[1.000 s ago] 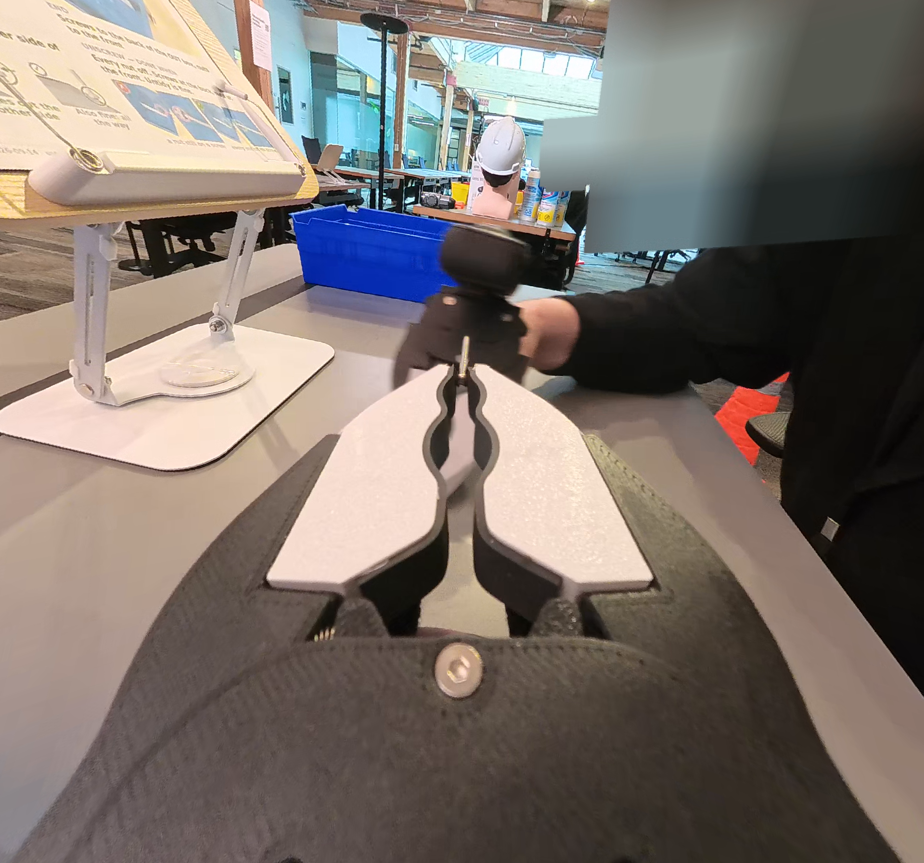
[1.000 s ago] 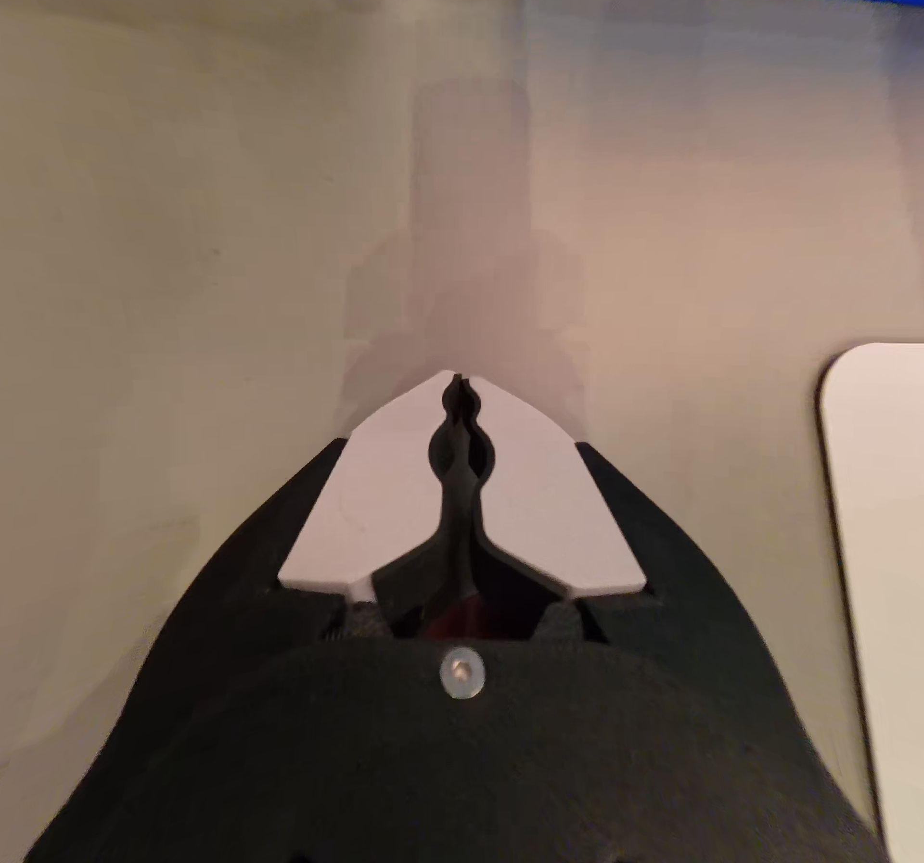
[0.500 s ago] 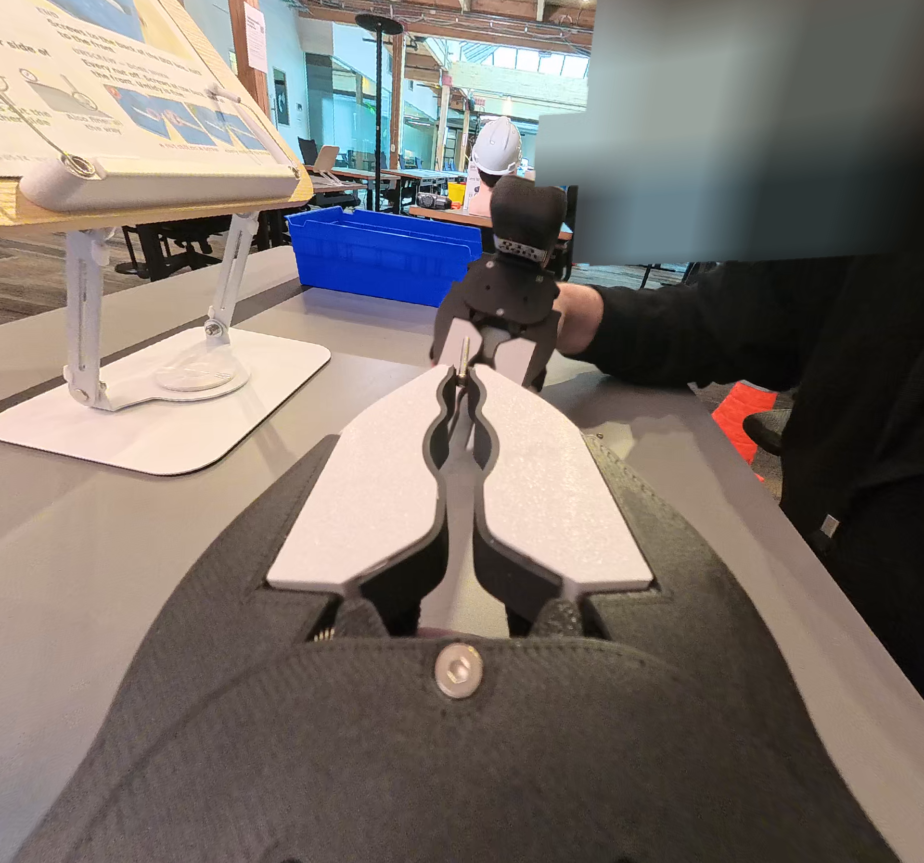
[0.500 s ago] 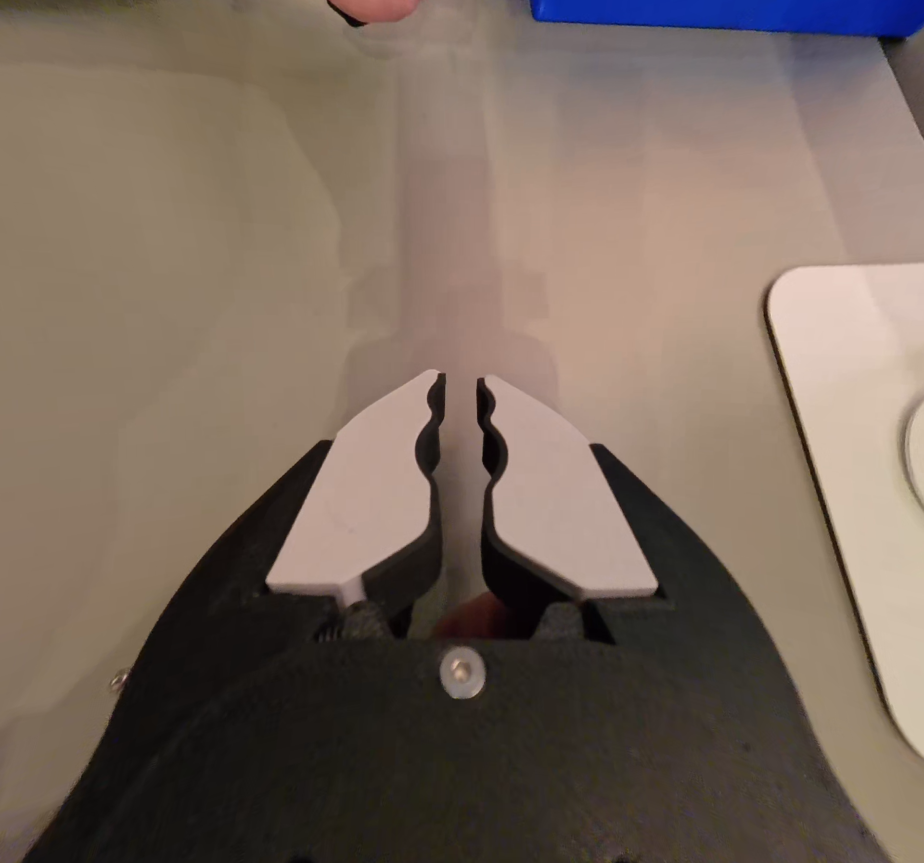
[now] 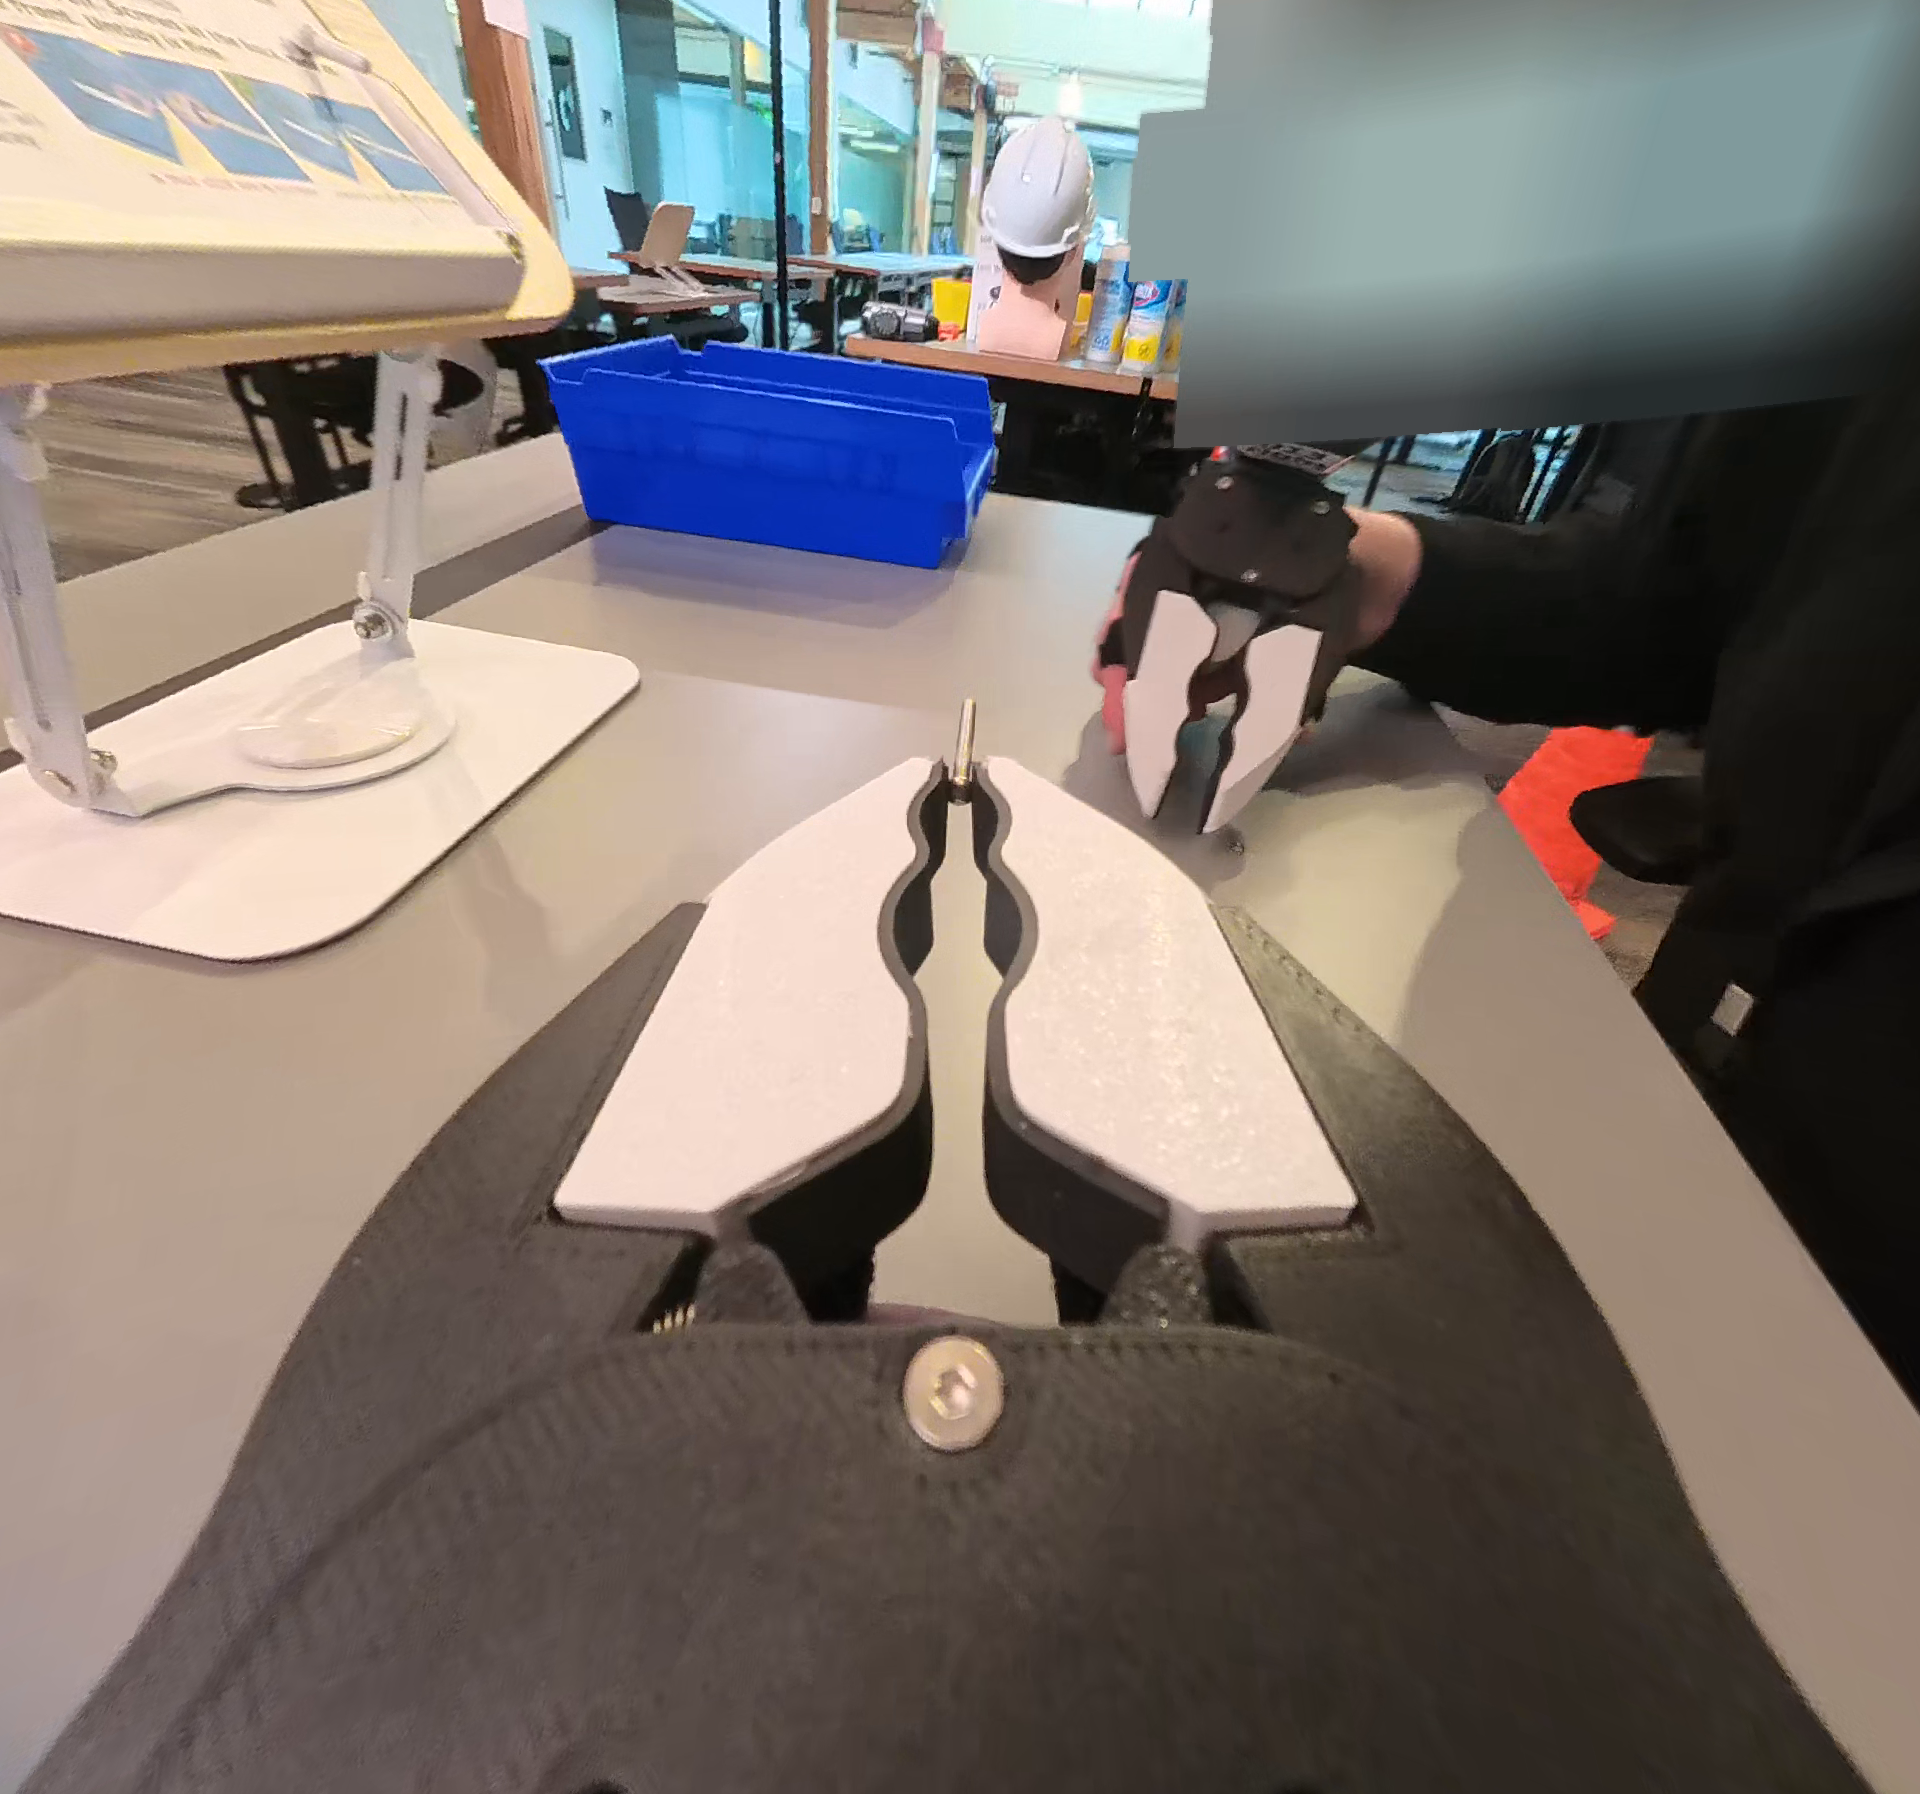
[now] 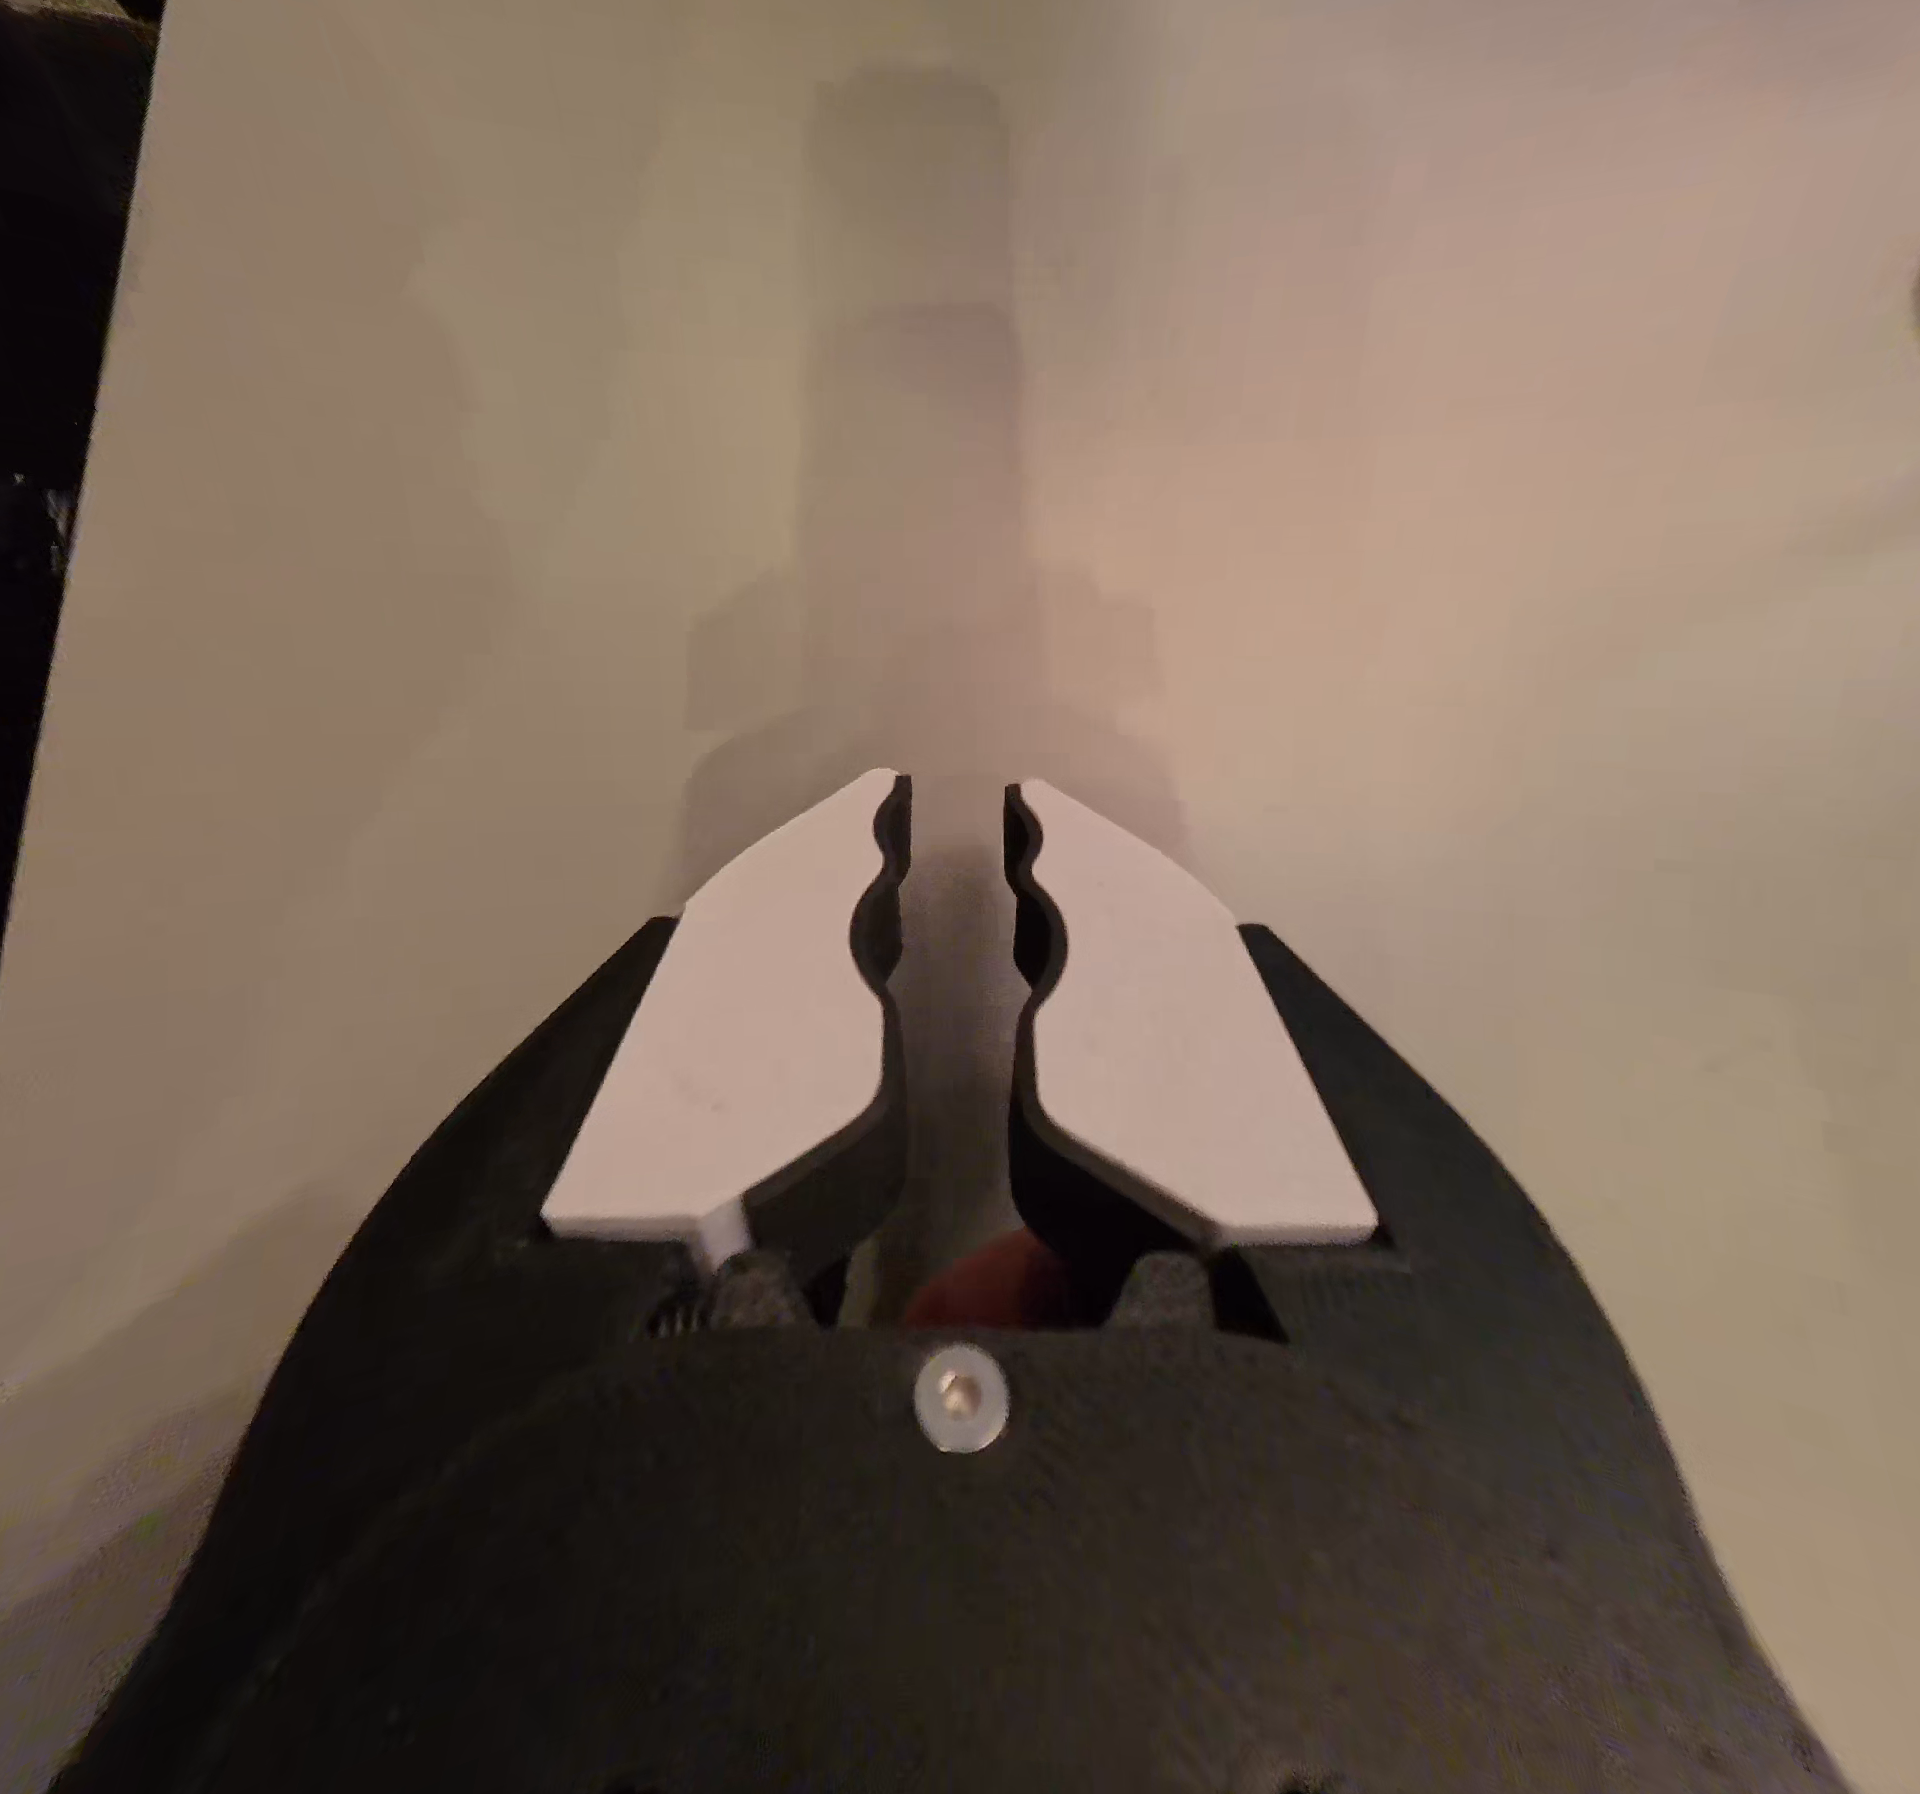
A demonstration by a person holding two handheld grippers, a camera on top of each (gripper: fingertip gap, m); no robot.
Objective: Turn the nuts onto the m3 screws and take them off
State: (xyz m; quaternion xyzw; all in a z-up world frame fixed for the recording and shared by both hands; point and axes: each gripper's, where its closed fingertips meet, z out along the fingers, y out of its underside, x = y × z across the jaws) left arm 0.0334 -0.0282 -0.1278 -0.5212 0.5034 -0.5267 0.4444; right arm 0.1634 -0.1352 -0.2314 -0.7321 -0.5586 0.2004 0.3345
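My left gripper [image 5: 961, 776] is shut on a small silver M3 screw [image 5: 966, 734], which stands upright from the fingertips above the grey table [image 5: 790, 705]. My right gripper [image 6: 956, 794] is open and empty, pointing down close to the table. In the left wrist view the right gripper [image 5: 1190, 814] shows right of the screw, tips almost on the table. A tiny dark speck [image 5: 1233, 842] lies by its tips; it is too small to tell if it is a nut. No nut shows on the screw.
A blue bin [image 5: 769, 466] stands at the back of the table. A page stand with a white base plate [image 5: 312, 757] is at the left. A person's black sleeve [image 5: 1558, 601] reaches in from the right, where the table edge [image 5: 1538, 913] runs. One gripper's finger ends stand about 20 centimeters off the other's.
The right gripper was shut just behind the screw. It has opened and moved right and down to the table. The left gripper still holds the screw upright.
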